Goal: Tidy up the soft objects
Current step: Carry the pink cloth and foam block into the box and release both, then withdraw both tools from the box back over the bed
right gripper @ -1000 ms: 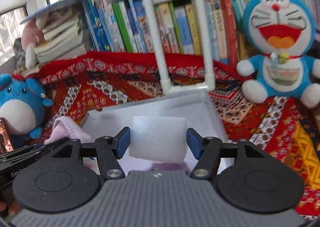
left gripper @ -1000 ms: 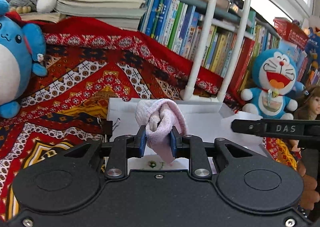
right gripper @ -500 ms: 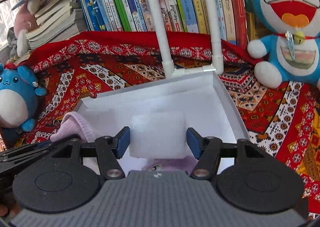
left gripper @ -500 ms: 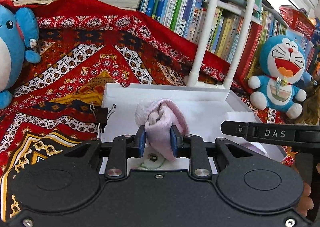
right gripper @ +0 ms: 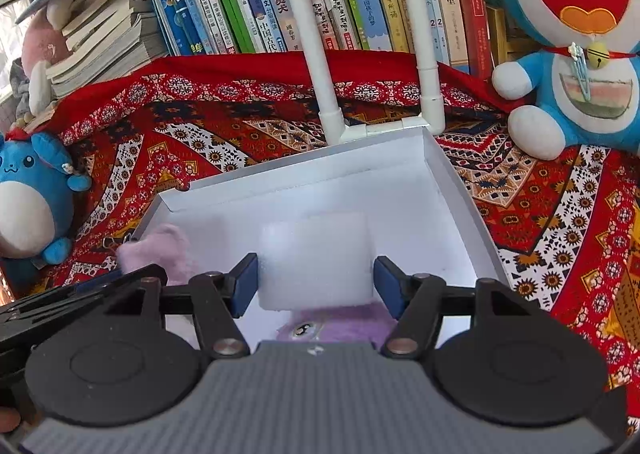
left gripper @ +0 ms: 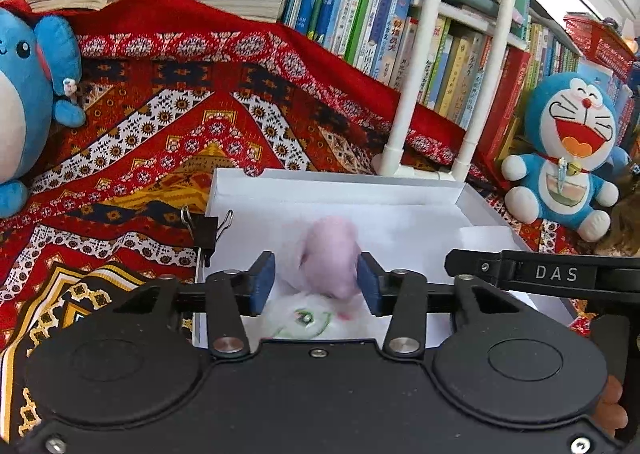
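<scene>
Over the white box (left gripper: 332,184) my left gripper (left gripper: 316,284) has its jaws opening. A blurred pink cloth (left gripper: 330,254) is between them, clear of the left pad and dropping toward a white plush with green stitching (left gripper: 304,320). My right gripper (right gripper: 316,286) is also opening over the box (right gripper: 452,182). A white foam block (right gripper: 314,260) fills the gap between its pads, which are barely off its sides. Below the block lies a purple plush (right gripper: 340,320). In the right wrist view the pink cloth (right gripper: 160,250) is at the box's left side.
The box sits on a red patterned cloth (left gripper: 140,142). A white pipe frame (left gripper: 400,114) stands at its far edge, with books (left gripper: 360,26) behind. A blue plush (left gripper: 28,94) sits left, a blue cat plush (left gripper: 568,158) right. A binder clip (left gripper: 204,230) grips the box's left wall.
The left jaws have parted and the pink cloth has slipped from the grip, now blurred and lower. The right jaws have widened around the foam block. Both grippers have come lower over the box.
</scene>
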The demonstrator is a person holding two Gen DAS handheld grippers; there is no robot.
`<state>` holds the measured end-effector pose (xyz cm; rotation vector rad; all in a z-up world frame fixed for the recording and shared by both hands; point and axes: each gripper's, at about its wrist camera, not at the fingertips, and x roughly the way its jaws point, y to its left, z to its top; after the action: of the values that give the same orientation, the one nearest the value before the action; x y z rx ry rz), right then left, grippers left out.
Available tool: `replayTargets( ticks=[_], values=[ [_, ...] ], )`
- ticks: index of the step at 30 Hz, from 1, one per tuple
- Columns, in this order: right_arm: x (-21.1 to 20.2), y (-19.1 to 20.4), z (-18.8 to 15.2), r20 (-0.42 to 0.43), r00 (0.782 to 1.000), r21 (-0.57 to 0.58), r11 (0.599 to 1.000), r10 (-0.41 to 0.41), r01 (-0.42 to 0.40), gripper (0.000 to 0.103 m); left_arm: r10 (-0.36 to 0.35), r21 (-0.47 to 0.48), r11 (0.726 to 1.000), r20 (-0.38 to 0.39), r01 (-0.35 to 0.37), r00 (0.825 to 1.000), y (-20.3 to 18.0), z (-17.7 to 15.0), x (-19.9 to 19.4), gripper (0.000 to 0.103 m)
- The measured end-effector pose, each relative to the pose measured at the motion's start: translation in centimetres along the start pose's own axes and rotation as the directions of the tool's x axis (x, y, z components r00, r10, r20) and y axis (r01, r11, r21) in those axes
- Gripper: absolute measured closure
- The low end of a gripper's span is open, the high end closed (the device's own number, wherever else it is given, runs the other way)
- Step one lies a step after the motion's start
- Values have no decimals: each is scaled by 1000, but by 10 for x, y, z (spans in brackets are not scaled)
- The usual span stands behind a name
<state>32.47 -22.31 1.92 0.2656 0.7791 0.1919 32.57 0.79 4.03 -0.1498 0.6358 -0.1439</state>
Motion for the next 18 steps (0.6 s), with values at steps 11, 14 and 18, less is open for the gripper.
replayTargets(
  ticks=[11,14,18],
  values=[
    [-41,4,7,72,996,-24,998,52,-50,18,-17,40,999,72,14,997,-2,-1,-47,36],
    [-57,5,6,93,993,-37,997,72,-69,14,-36,28,999,80,34,996,3,-6,-62,28],
    [-78,8,1,111,989,-54,995,93,-88,12,-57,9,998,95,56,994,10,-14,-81,24]
  ],
)
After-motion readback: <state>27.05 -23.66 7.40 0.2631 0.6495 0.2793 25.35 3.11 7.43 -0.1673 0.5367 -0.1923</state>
